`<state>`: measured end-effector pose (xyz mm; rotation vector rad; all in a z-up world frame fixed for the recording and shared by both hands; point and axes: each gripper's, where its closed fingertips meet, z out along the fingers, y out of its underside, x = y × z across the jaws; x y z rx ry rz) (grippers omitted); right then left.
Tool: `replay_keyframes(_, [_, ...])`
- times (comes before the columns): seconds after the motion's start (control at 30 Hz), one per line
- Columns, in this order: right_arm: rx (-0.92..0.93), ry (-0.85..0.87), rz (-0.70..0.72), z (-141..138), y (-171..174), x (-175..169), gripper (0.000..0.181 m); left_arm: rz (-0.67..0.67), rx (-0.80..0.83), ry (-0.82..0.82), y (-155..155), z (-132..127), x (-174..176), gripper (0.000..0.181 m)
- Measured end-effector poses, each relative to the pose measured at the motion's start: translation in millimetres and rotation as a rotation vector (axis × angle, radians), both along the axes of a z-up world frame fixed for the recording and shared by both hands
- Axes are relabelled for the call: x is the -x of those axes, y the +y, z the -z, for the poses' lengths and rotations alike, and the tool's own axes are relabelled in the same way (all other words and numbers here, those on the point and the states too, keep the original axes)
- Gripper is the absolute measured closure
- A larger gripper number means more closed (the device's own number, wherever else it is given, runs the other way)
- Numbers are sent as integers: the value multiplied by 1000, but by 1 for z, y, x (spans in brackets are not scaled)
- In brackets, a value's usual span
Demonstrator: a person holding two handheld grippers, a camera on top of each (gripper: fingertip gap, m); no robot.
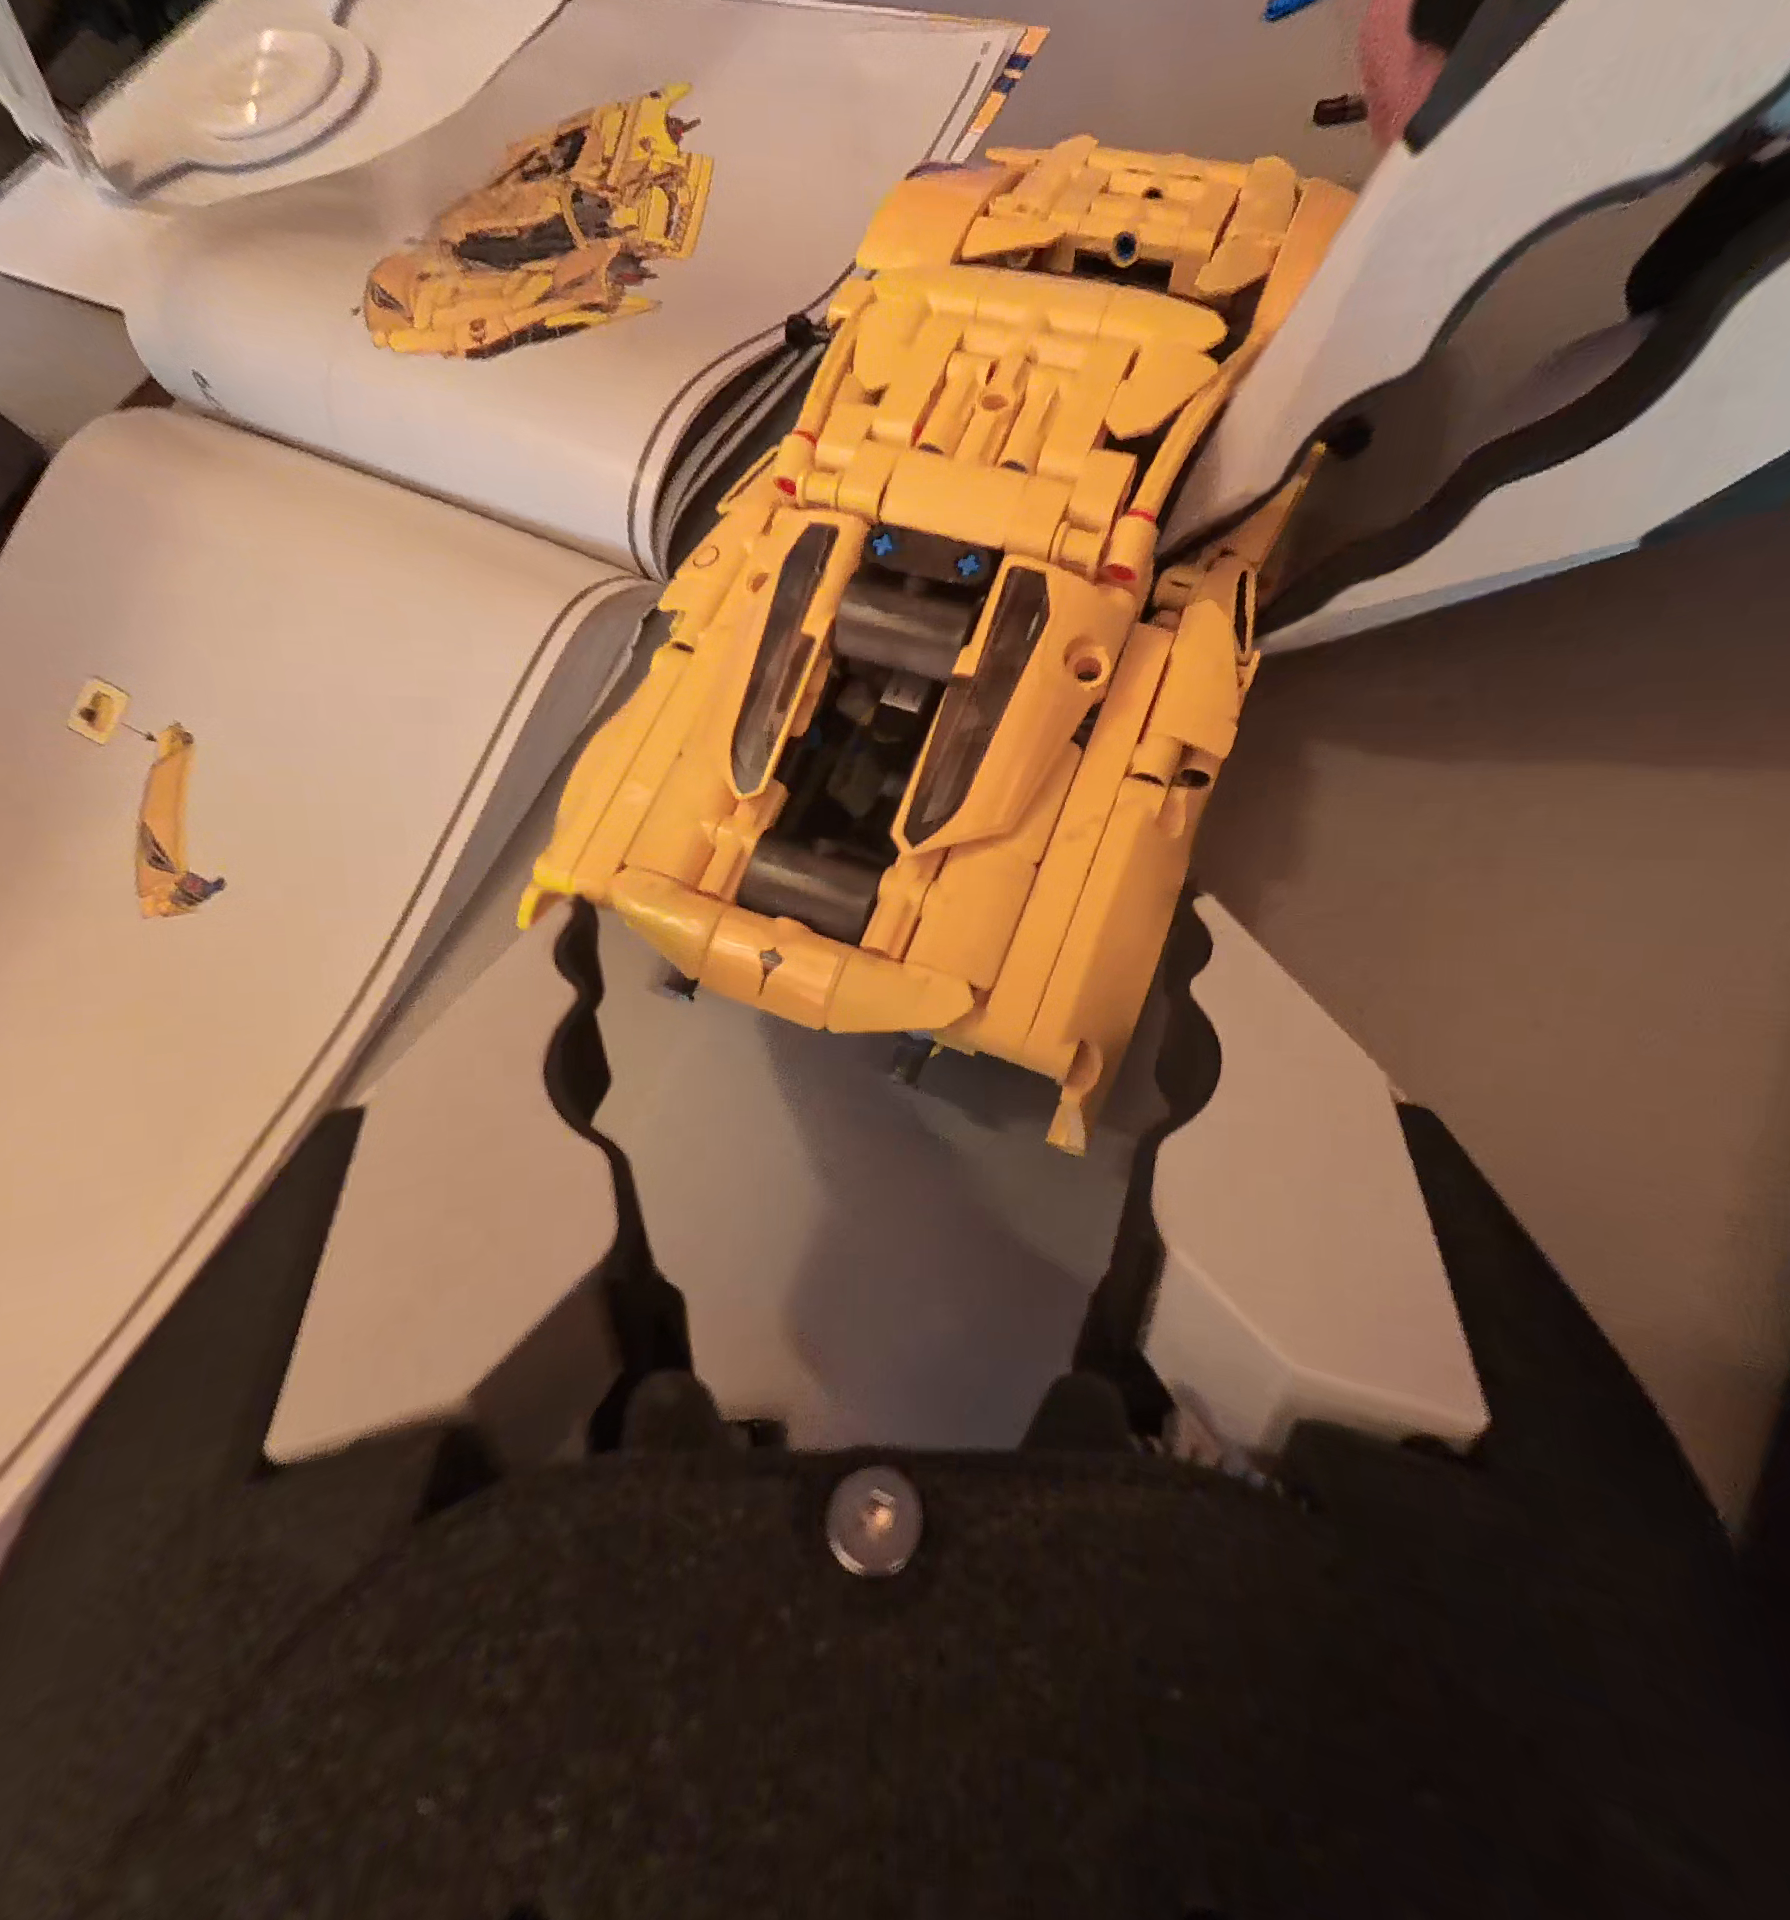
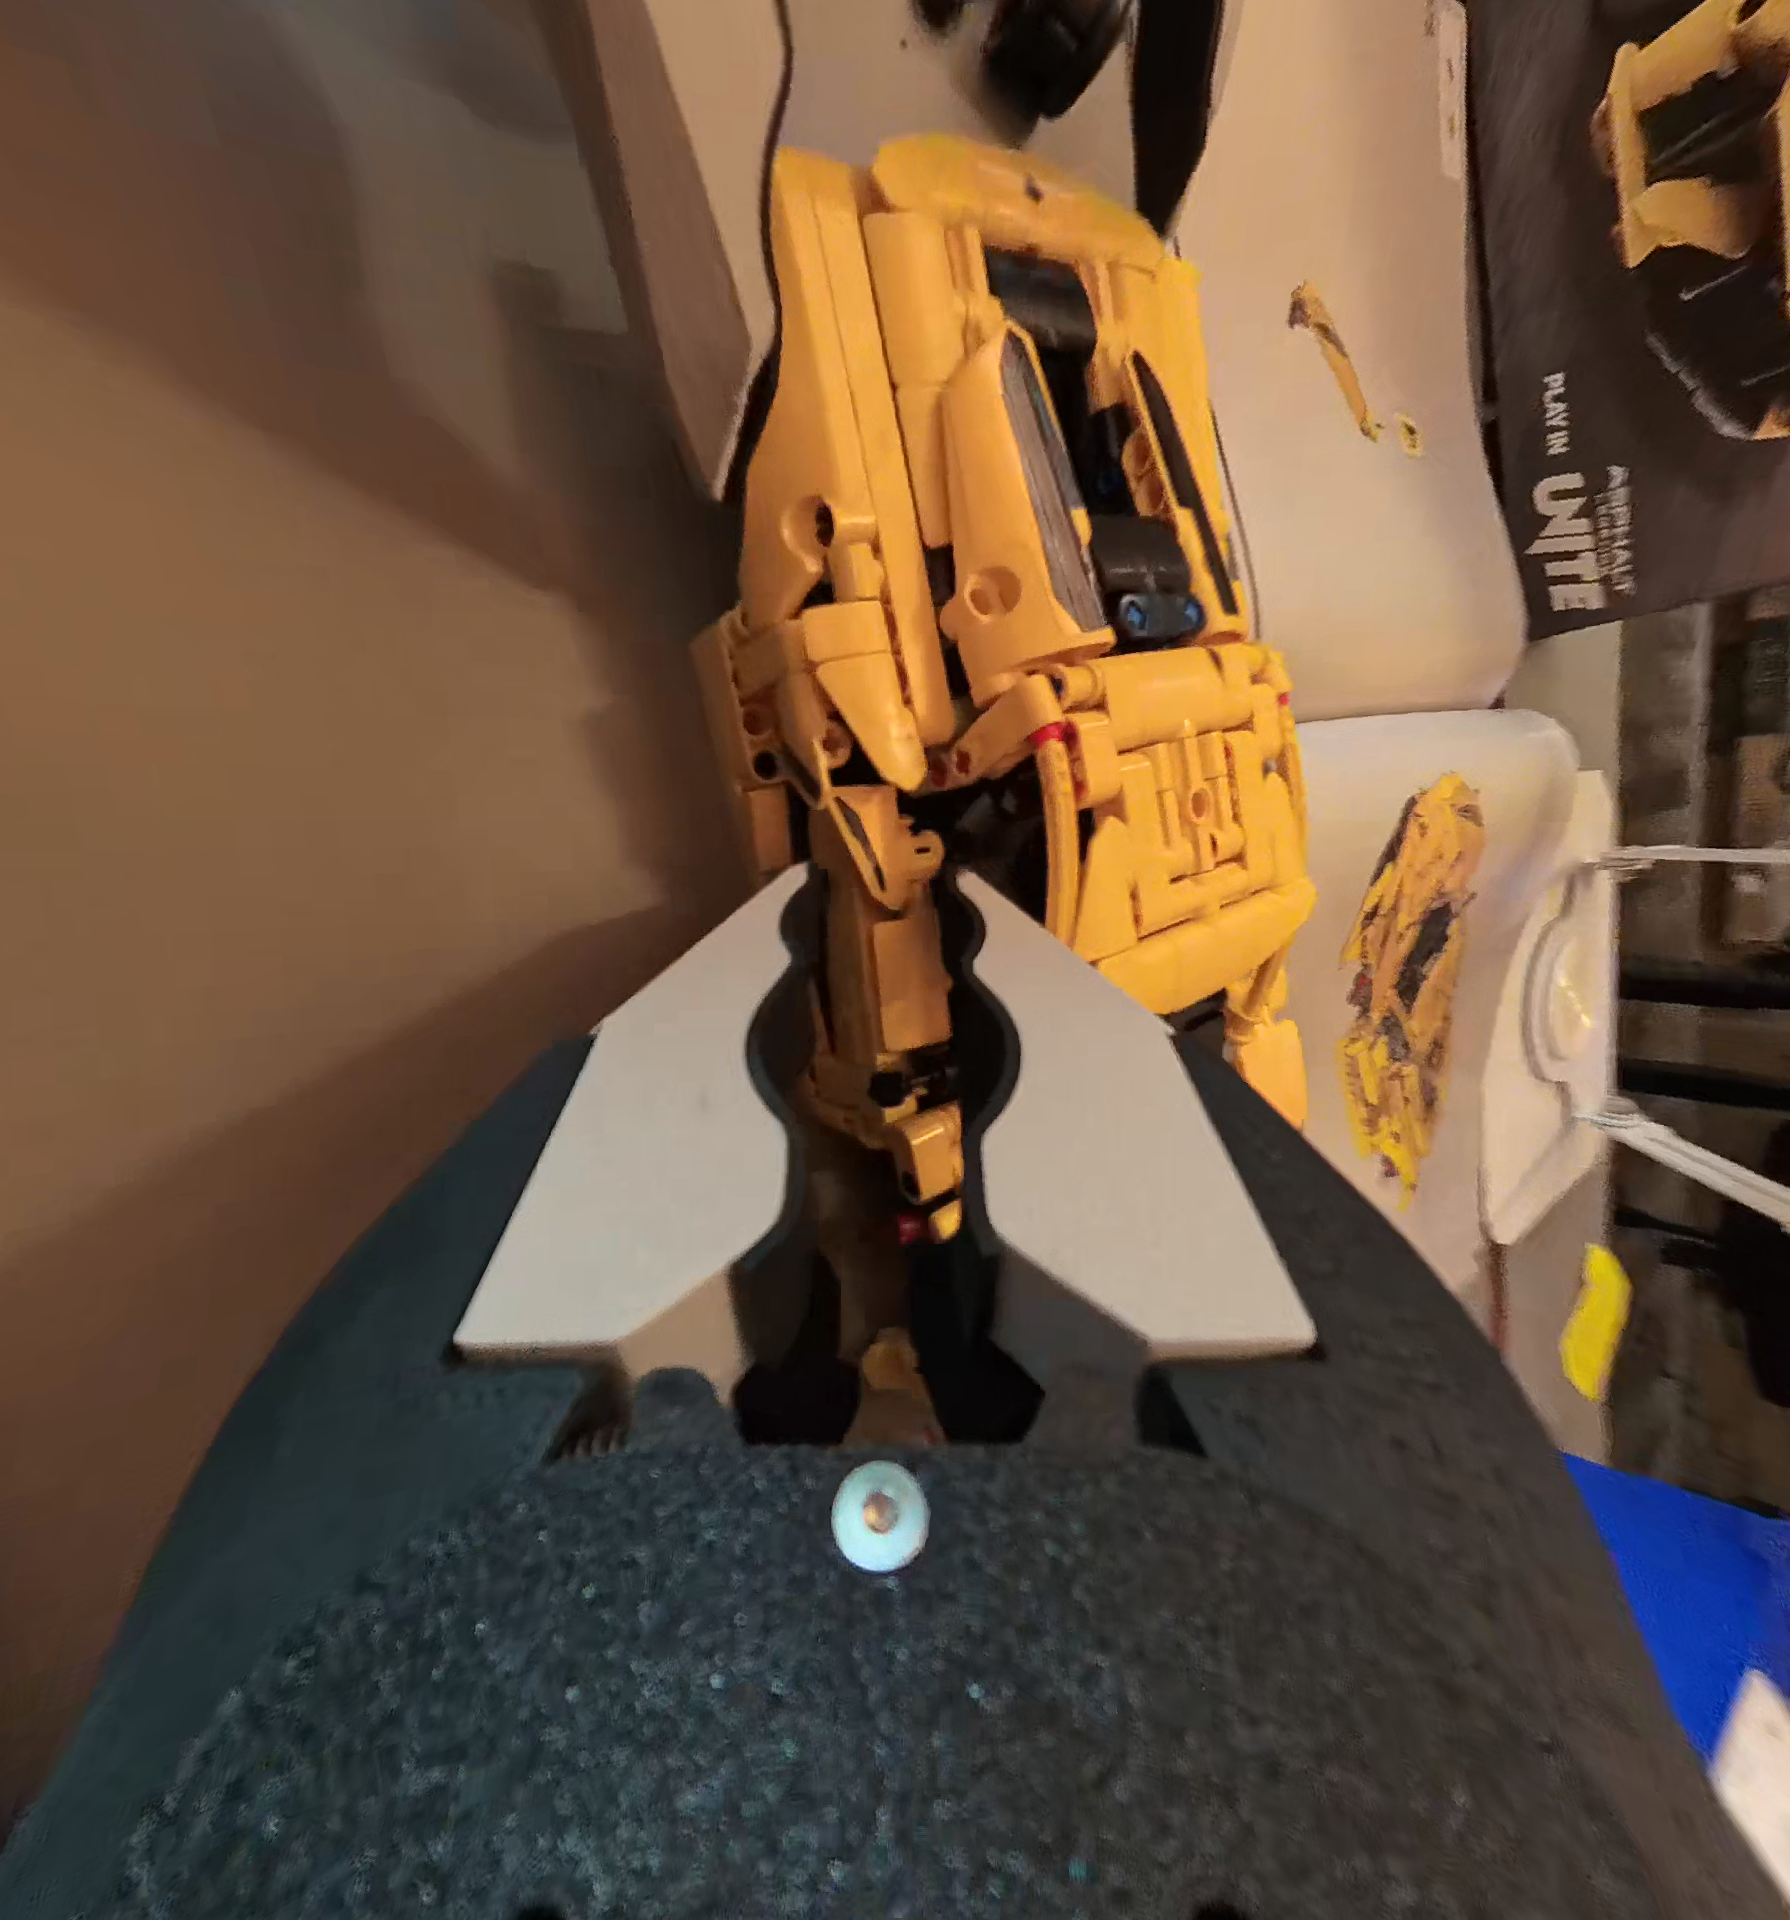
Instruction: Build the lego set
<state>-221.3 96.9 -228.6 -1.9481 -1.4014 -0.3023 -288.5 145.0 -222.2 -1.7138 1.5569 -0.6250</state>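
The yellow car [image 1: 932, 644] is set on the bench [image 1: 1493, 831], partly over the open booklet [image 1: 247, 935]. The left claw [image 1: 875, 935] is spread wide at its near end. The right claw [image 2: 880, 883] is clamped on its side panel [image 2: 886, 997].

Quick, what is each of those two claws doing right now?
Left gripper: open, holding nothing, fingers spread near the yellow lego car.
Right gripper: shut on the car's yellow side panel.

right claw [image 2: 880, 894] hides the car's [image 2: 984, 540] side panel.
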Motion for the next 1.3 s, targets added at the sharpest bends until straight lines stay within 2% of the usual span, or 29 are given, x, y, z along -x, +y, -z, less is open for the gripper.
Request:
replay_keyframes(0.13, [17,-35,-45,-2,-3,0,164,0,17,-3,-1,1,1,74])
replay_keyframes(0.27, [152,91,-117,-6,-17,2,167,10,49,-5,-4,4,1,78])
replay_keyframes(0.37, [222,157,-112,-6,-21,0,167,25,53,24,-6,11,0,82])
replay_keyframes(0.73, [228,133,-115,-2,-24,0,167,26,29,61,-10,15,-3,87])
replay_keyframes(0.9, [254,200,-104,-5,-26,1,165,20,48,53,-10,16,-3,88])
replay_keyframes(0.97, [260,269,-105,-17,-29,1,160,17,50,50,-9,14,0,87])
replay_keyframes(1.07, [211,452,-115,-60,-29,-8,161,10,68,-5,-9,4,2,87])
replay_keyframes(1.13, [210,492,-126,-70,-35,-11,156,8,79,-34,-10,-1,1,87])
replay_keyframes(1.23, [231,383,-118,-49,-45,-4,142,10,69,-39,-10,-2,0,87])
replay_keyframes(1.3, [205,266,-105,-32,-43,-1,141,9,81,-39,-11,0,0,87])
